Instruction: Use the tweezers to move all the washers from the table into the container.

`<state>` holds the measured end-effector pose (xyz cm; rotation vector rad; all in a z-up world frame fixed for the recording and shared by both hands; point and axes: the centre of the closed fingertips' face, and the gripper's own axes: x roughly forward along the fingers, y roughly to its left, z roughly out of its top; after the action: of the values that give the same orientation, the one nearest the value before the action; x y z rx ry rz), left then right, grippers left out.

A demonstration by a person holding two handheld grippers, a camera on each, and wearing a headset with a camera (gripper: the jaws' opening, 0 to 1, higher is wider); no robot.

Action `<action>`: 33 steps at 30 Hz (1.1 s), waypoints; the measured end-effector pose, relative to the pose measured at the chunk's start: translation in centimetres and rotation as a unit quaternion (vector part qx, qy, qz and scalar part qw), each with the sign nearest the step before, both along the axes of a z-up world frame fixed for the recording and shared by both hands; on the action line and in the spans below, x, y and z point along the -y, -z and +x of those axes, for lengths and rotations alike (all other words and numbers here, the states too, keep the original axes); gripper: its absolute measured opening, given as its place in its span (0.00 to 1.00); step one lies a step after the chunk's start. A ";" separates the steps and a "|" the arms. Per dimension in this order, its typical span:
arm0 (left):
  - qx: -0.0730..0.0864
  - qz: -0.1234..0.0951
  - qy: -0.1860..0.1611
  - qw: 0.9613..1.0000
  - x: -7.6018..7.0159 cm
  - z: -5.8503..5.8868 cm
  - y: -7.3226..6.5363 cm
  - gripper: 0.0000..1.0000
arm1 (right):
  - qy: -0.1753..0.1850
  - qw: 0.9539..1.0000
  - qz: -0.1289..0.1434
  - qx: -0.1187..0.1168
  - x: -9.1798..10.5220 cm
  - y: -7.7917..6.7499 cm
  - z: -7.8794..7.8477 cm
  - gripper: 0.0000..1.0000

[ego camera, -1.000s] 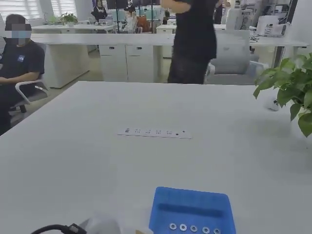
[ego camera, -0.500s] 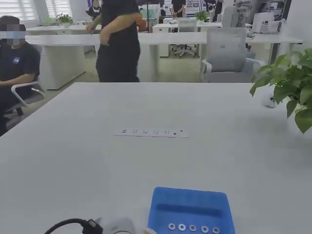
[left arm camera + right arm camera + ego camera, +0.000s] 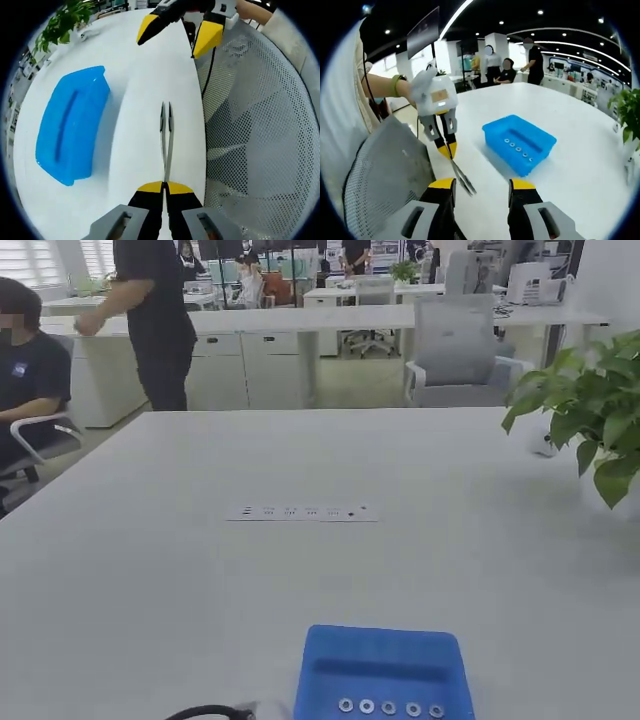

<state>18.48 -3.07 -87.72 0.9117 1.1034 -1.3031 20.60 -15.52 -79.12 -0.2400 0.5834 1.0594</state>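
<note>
Here: slim metal tweezers (image 3: 165, 140), rect. blue container (image 3: 380, 655).

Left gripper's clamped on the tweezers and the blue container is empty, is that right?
Not quite. The left gripper is clamped on the tweezers, but the blue container is not empty. The head view shows a row of five washers lying in it.
</note>
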 end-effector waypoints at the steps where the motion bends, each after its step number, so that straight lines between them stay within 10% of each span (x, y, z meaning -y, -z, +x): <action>1: -0.001 0.003 0.000 1.000 0.0 0.0 0.1 0.00 | 0.009 1.000 0.002 0.001 0.3 -0.1 0.1 0.39; 19: -0.011 0.035 -0.016 0.999 -0.3 -0.1 0.6 0.00 | 0.088 0.996 0.028 0.008 3.0 -1.0 0.8 0.39; 33: 0.002 0.009 -0.075 0.997 -1.9 -0.6 -0.3 0.15 | 0.091 0.995 0.027 0.010 3.2 -1.0 1.1 0.44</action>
<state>17.90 -1.20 -87.43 0.8270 1.1600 -1.1692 21.67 -18.69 -78.10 -0.1475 0.5471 0.8950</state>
